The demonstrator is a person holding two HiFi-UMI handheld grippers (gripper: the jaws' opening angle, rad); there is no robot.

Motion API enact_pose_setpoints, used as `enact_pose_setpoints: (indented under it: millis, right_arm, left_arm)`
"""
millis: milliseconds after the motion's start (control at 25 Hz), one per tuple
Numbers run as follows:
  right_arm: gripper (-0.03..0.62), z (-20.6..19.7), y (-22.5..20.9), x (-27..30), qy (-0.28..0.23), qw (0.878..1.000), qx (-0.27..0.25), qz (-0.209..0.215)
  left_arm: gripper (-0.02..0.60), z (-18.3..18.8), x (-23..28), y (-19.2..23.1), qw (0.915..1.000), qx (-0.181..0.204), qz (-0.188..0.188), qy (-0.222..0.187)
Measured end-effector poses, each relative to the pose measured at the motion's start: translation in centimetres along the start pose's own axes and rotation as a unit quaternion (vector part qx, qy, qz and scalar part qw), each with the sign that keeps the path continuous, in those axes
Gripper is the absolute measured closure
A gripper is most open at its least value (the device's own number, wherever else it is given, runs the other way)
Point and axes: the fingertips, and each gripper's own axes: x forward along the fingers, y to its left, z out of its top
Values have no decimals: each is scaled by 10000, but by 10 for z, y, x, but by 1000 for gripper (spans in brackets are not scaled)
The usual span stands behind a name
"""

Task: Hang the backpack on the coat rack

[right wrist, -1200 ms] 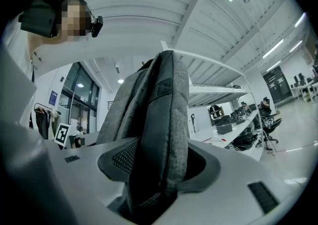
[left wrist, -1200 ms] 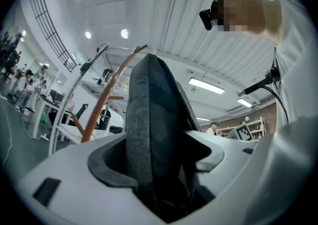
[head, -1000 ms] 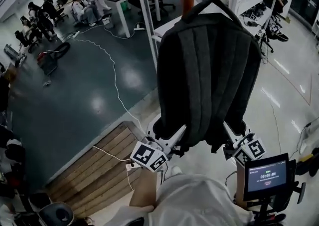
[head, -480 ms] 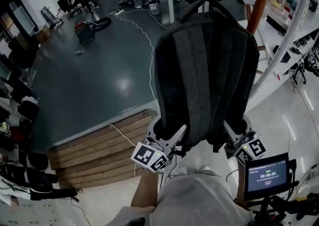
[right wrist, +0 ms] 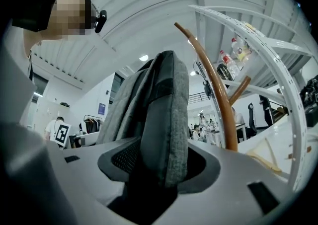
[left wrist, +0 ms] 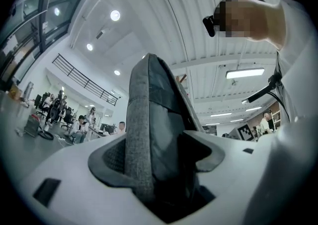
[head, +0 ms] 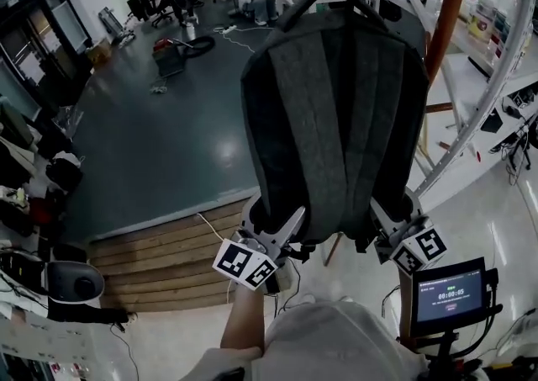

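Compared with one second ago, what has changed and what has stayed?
The view has swung left: the coat rack pole, earlier behind the top of the backpack, now shows at its right. The left gripper and right gripper stay shut on the backpack's lower corners; it is not yet hung.

In the head view the backpack (head: 336, 119) covers the tips of my left gripper (head: 277, 232) and right gripper (head: 393, 232) at its lower corners. In both gripper views its bottom edge is lost in the dark gap between my jaws. The coat rack (head: 443, 26) runs off the top edge at upper right, its lower pole vanishes behind the bag, and the digits on the screen (head: 450, 293) at lower right are too small to read.
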Motion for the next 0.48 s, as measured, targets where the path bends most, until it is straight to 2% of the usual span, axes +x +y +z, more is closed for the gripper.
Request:
enact_pose_setpoints:
  millis: [120,280,480]
  right_arm:
    - [364,20,0,8,-228,9996,-125,49]
    - [364,61,-25,1,-590,9974,-414,86]
    - [364,98,-28,-1,-939,9933,-676,36]
  left_arm:
    - [272,20,6,1,9998,174,-13,-133]
    - [272,43,38,-18,9983,404,-65,-412]
    - [272,73,58,-26,9952,626,-339,-678]
